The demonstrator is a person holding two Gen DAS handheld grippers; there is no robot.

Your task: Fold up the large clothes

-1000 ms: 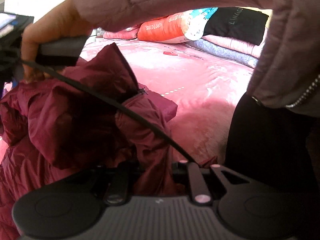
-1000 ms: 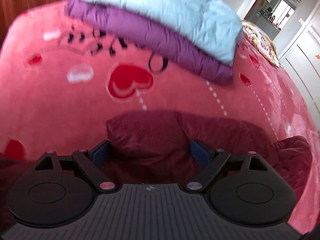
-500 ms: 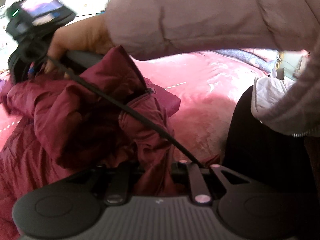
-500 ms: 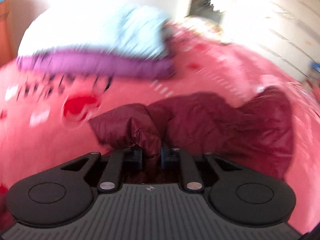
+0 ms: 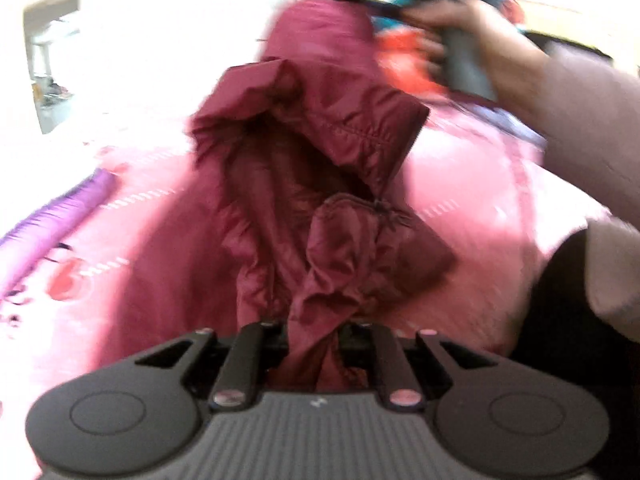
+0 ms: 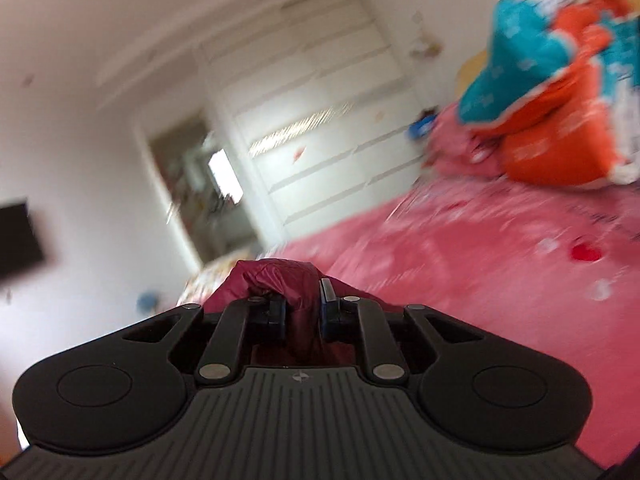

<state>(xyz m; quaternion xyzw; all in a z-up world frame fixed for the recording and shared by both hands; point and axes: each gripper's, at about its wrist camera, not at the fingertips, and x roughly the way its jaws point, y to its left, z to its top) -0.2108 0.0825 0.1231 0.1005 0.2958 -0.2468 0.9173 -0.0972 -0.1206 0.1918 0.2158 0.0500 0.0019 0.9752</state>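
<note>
Left wrist view: left gripper [image 5: 314, 330] pinches a bunch of the maroon jacket [image 5: 320, 152], which hangs lifted above the pink bedspread [image 5: 160, 240], probably to shake it flat.

Right wrist view: right gripper [image 6: 302, 314] clamps another jacket [image 6: 280, 276] fold, raised high.

We note the maroon jacket [image 5: 320, 160] now hangs lifted off the pink bed [image 6: 500, 280]; the right gripper [image 6: 302, 312], earlier open, now clamps its fabric, raised far.
</note>
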